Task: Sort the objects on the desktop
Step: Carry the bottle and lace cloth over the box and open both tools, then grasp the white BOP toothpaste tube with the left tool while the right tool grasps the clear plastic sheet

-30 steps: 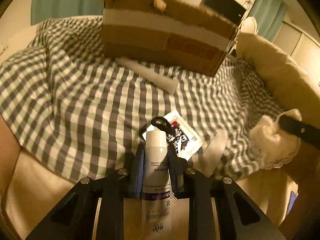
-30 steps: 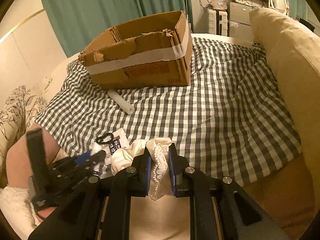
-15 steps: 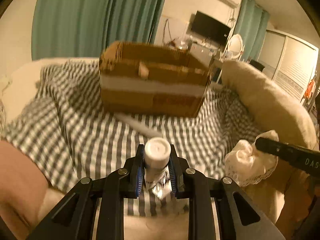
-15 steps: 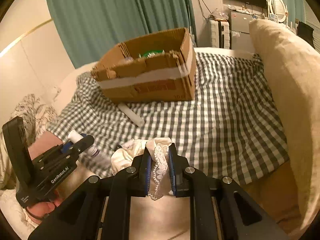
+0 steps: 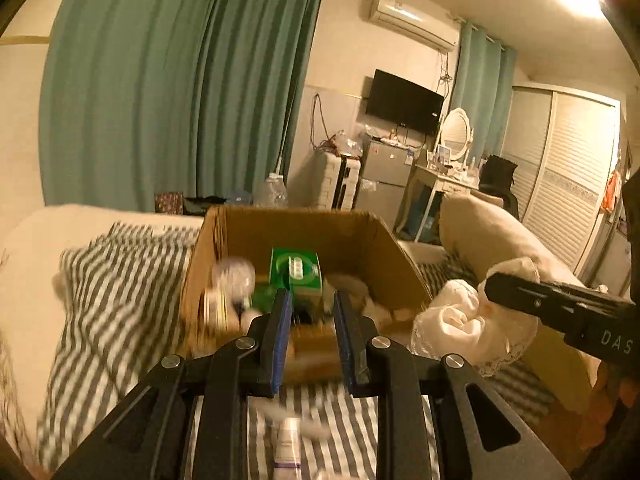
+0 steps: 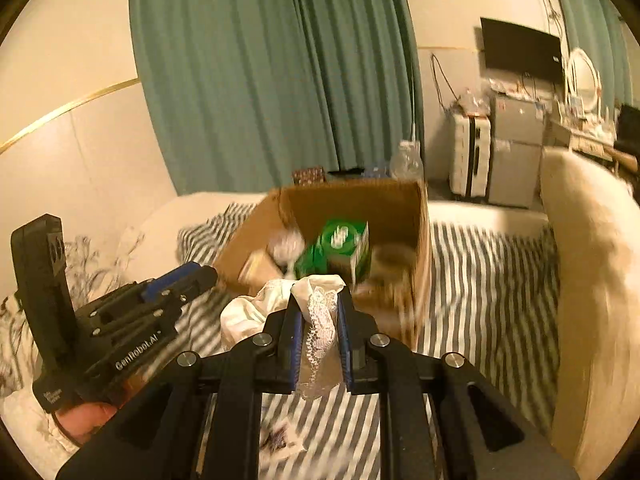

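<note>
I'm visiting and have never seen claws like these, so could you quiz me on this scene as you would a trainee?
1. True or false: the right claw is shut on a white lace cloth.
2. Which thing lies inside the cardboard box? A: a green carton. B: a red mug. C: a black shoe.
3. Fill in the colour: the curtain behind the bed is ___.

Key: 1 true. 2 A. 3 green.
</note>
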The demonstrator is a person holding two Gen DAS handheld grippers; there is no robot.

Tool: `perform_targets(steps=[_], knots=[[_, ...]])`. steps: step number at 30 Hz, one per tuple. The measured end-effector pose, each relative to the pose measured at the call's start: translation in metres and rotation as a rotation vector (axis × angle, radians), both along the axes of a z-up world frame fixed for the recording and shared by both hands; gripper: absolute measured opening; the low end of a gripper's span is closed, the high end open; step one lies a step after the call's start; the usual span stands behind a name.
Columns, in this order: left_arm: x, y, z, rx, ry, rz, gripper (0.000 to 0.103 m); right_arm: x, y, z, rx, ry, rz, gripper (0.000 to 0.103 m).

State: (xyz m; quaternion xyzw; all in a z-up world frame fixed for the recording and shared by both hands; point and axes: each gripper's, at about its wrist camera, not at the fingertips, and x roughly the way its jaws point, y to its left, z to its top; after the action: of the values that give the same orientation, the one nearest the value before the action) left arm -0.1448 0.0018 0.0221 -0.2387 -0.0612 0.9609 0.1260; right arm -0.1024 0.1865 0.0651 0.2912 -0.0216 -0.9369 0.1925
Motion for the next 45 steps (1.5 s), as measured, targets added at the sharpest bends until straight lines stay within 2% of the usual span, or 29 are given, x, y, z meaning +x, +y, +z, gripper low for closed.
perform_targets(steps=[4, 8, 13, 14, 15, 16, 17, 18, 19, 21, 24, 30, 34, 36, 39, 43, 45], knots=[[-0.049, 0.0, -0.003, -0.004, -0.021, -0.001, 0.022, -0.051, -0.008, 0.006, 0.009, 0.01, -0.014, 0.015], [-0.086, -0.002, -0.02, -0.009, -0.053, -0.002, 0.022, -0.093, -0.011, -0.006, 0.029, 0.006, -0.032, 0.015], [-0.107, 0.003, -0.035, -0.023, -0.088, -0.029, 0.023, -0.12, -0.004, -0.027, 0.015, -0.015, -0.046, 0.017], [-0.109, 0.005, -0.037, -0.027, -0.096, -0.026, 0.024, -0.123, -0.001, -0.03, 0.007, -0.017, -0.053, 0.022], [-0.112, 0.005, -0.04, -0.031, -0.116, -0.019, 0.027, -0.125, 0.001, -0.032, -0.004, -0.016, -0.06, 0.037], [-0.114, 0.005, -0.042, -0.026, -0.125, -0.015, 0.041, -0.126, 0.002, -0.032, -0.014, -0.016, -0.067, 0.053], [-0.114, 0.005, -0.044, -0.02, -0.138, -0.005, 0.055, -0.124, 0.005, -0.032, -0.029, -0.012, -0.074, 0.058], [-0.112, 0.003, -0.044, -0.02, -0.143, 0.012, 0.085, -0.121, 0.007, -0.031, -0.043, -0.001, -0.077, 0.06], [-0.107, 0.0, -0.043, -0.026, -0.137, 0.058, 0.098, -0.117, 0.008, -0.029, -0.043, 0.008, -0.077, 0.06], [-0.095, -0.006, -0.037, -0.021, -0.113, 0.099, 0.098, -0.105, 0.012, -0.019, -0.019, 0.041, -0.092, 0.06], [-0.073, -0.013, -0.028, -0.006, -0.112, 0.097, 0.098, -0.085, 0.019, -0.008, -0.026, 0.069, -0.09, 0.063], [-0.017, -0.015, -0.021, -0.058, -0.104, 0.098, 0.103, -0.02, 0.028, -0.001, -0.041, 0.094, -0.066, 0.072], [0.025, -0.015, -0.05, -0.072, -0.148, 0.088, 0.103, 0.013, 0.024, -0.032, 0.02, -0.002, -0.055, 0.075], [0.04, -0.013, -0.076, -0.076, -0.201, 0.081, 0.103, 0.028, 0.019, -0.054, 0.044, -0.061, -0.055, 0.076], [0.056, -0.009, -0.111, -0.079, -0.229, 0.063, 0.103, 0.046, 0.008, -0.09, 0.066, -0.16, -0.052, 0.077], [0.055, 0.0, -0.148, -0.144, -0.278, 0.04, 0.103, 0.062, -0.005, -0.137, 0.124, -0.306, -0.065, 0.077], [0.048, 0.002, -0.161, -0.15, -0.304, 0.031, 0.103, 0.068, -0.011, -0.158, 0.137, -0.379, -0.072, 0.077]])
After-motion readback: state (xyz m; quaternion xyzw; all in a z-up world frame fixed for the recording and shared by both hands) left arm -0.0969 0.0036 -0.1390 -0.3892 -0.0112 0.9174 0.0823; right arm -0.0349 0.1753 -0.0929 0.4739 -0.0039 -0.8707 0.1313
